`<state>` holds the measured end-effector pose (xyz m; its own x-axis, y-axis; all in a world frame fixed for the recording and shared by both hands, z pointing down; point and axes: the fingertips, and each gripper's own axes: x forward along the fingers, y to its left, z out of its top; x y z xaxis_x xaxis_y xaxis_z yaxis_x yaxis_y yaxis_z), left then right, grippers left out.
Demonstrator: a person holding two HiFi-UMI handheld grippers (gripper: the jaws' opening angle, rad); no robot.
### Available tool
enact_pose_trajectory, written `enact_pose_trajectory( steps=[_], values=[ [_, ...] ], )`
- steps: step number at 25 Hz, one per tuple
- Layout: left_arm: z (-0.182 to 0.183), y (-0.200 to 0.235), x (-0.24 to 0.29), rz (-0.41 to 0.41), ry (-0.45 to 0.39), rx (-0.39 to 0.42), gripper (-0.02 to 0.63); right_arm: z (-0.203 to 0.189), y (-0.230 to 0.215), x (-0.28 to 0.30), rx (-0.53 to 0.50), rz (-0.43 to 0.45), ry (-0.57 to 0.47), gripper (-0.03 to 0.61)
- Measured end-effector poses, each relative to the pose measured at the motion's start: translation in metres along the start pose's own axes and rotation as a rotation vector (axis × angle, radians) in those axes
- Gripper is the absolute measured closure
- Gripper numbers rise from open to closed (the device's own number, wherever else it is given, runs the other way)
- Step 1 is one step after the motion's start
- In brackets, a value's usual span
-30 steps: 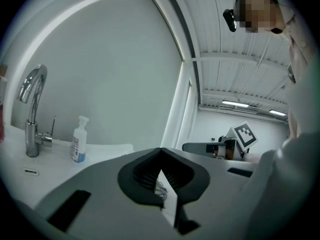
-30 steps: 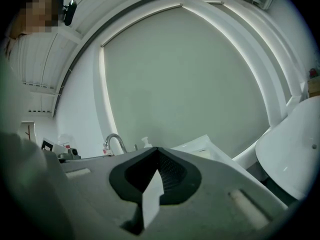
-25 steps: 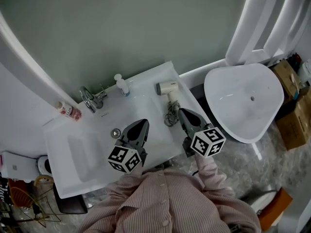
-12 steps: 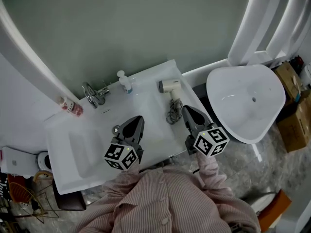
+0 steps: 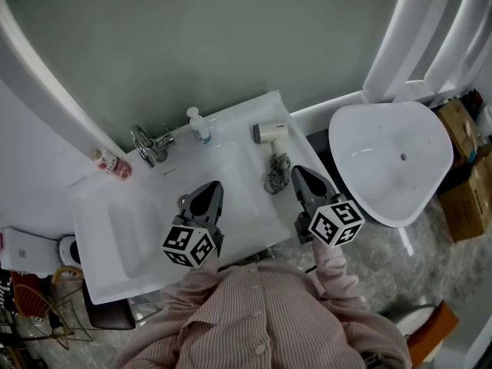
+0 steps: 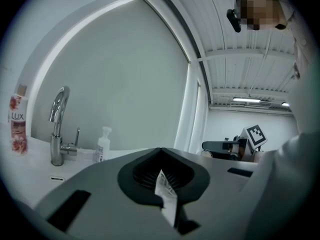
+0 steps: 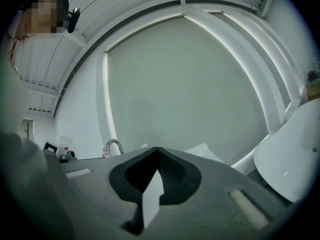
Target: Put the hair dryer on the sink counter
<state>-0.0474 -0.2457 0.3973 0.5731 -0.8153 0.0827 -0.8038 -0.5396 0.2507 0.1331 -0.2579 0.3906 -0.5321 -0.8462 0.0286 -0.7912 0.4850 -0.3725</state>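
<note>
White sink counter (image 5: 238, 206) fills the middle left of the head view, and the white hair dryer (image 5: 270, 133) lies on its far right corner, just above centre frame. Its dark coiled cord (image 5: 274, 175) trails down-frame from the handle. The right gripper (image 5: 301, 180) hangs just right of that coil with its jaws pressed together and nothing between them; its own view shows the dark pads (image 7: 172, 171) meeting at the tip. The left gripper (image 5: 208, 195) sits lower left of the dryer, over the counter beside the round drain (image 5: 184, 201), well apart from the dryer. Its jaws are likewise closed and empty (image 6: 160, 151).

At the counter's back edge, towards the upper left, stand a chrome curved faucet (image 5: 151, 145), a small white pump bottle (image 5: 200, 126) and a red-labelled bottle (image 5: 114, 164). A white oval tub (image 5: 388, 160) fills the right side of the frame.
</note>
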Motion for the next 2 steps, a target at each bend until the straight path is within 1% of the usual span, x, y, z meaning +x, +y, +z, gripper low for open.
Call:
enact_pose_trajectory(
  steps=[2],
  values=[
    [-0.0012,0.0014,-0.0007,0.006,0.004,-0.006,0.617,-0.001,-0.0013,-0.0006,0.01,-0.003,0.002,0.574]
  ],
)
